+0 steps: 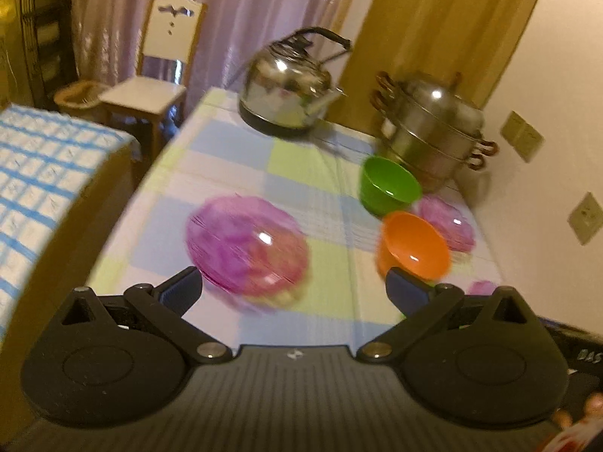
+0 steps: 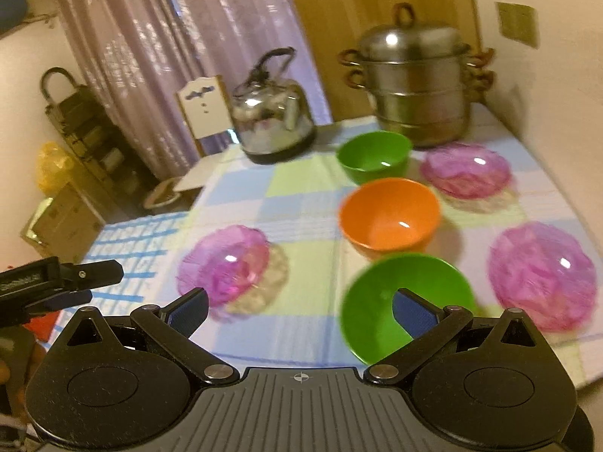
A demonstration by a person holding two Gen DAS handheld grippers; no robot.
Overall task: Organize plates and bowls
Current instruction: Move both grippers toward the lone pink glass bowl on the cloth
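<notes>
On the checked tablecloth (image 2: 301, 188) lie three purple glass plates: one at the left (image 2: 226, 263) (image 1: 247, 243), one at the back right (image 2: 465, 169) (image 1: 448, 220), one at the near right (image 2: 542, 275). A green bowl (image 2: 373, 154) (image 1: 388, 184) stands at the back, an orange bowl (image 2: 390, 218) (image 1: 412, 248) in the middle, and a second green bowl (image 2: 377, 309) nearest. My right gripper (image 2: 301, 312) is open, its right finger over the near green bowl. My left gripper (image 1: 294, 290) is open above the table's near edge, close to the left plate.
A steel kettle (image 2: 273, 116) (image 1: 290, 86) and a stacked steel steamer pot (image 2: 418, 86) (image 1: 433, 128) stand at the table's back. A wall (image 1: 546, 188) runs along the right side. A chair (image 1: 158, 71) and a blue-checked cloth surface (image 1: 41, 173) are to the left.
</notes>
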